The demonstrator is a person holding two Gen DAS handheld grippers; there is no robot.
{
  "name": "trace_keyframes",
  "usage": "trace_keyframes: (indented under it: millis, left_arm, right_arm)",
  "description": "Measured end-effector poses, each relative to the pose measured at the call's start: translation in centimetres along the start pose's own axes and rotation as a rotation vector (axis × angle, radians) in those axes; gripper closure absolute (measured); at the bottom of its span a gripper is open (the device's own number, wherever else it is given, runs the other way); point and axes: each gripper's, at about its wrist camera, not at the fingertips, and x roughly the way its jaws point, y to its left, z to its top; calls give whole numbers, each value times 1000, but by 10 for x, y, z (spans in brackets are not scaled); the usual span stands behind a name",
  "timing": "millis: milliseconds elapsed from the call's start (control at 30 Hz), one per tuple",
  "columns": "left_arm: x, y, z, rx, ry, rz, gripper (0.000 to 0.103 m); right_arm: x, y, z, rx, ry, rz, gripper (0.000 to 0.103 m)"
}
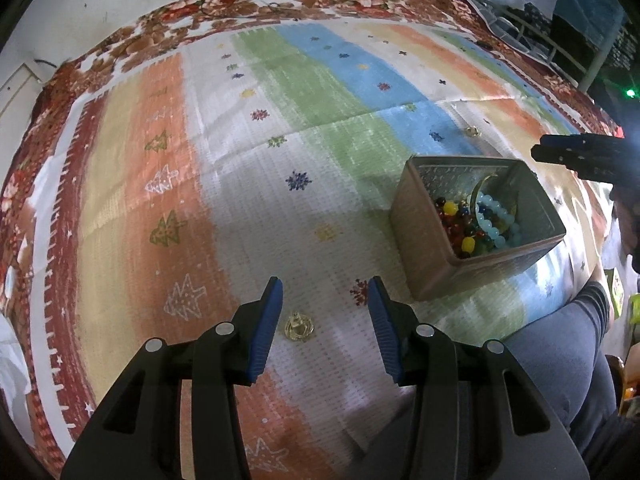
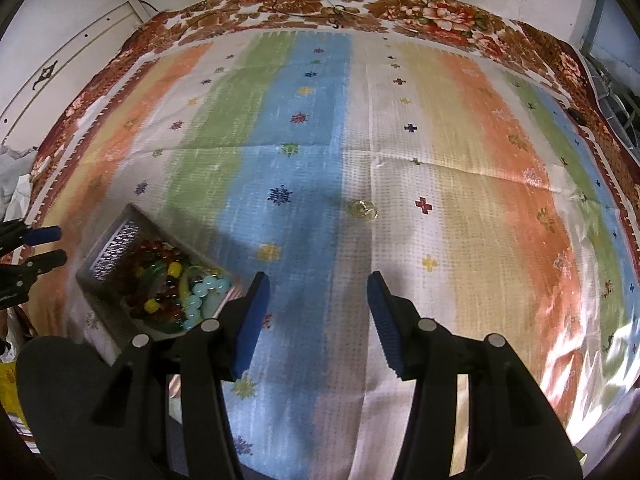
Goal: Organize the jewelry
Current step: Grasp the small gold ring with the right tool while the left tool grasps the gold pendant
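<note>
A small gold ring (image 1: 298, 327) lies on the striped cloth between the fingertips of my left gripper (image 1: 325, 294), which is open and empty just above it. A rectangular metal box (image 1: 436, 240) to its right holds bead bracelets (image 1: 476, 220) in red, yellow and pale blue. A second gold ring (image 1: 472, 132) lies beyond the box. In the right wrist view that ring (image 2: 363, 209) lies ahead of my right gripper (image 2: 318, 290), which is open and empty. The box (image 2: 108, 256) is at its left, with bracelets (image 2: 176, 288) inside.
The striped cloth (image 1: 280, 128) with tree and snowflake prints covers a floral blanket (image 2: 360, 4). The person's knee in grey (image 1: 560, 344) is at the near right edge. A wall and cables are behind. A metal rack (image 1: 560, 48) stands at the far right.
</note>
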Motion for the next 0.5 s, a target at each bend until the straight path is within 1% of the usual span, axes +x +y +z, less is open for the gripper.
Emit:
trace_keyframes:
  millis: [200,333,500]
  left_arm:
    - [7,3,-8,-11,15,-17,59]
    - [11,5,-9,-8,26,-13,59]
    - [9,7,-10,-18,16,-17,59]
  right_arm:
    - [23,-13,7,17,23,-3,51]
    - [31,-12,11,9,20,-8,51]
    - [48,-15,17,4,31,-16,51]
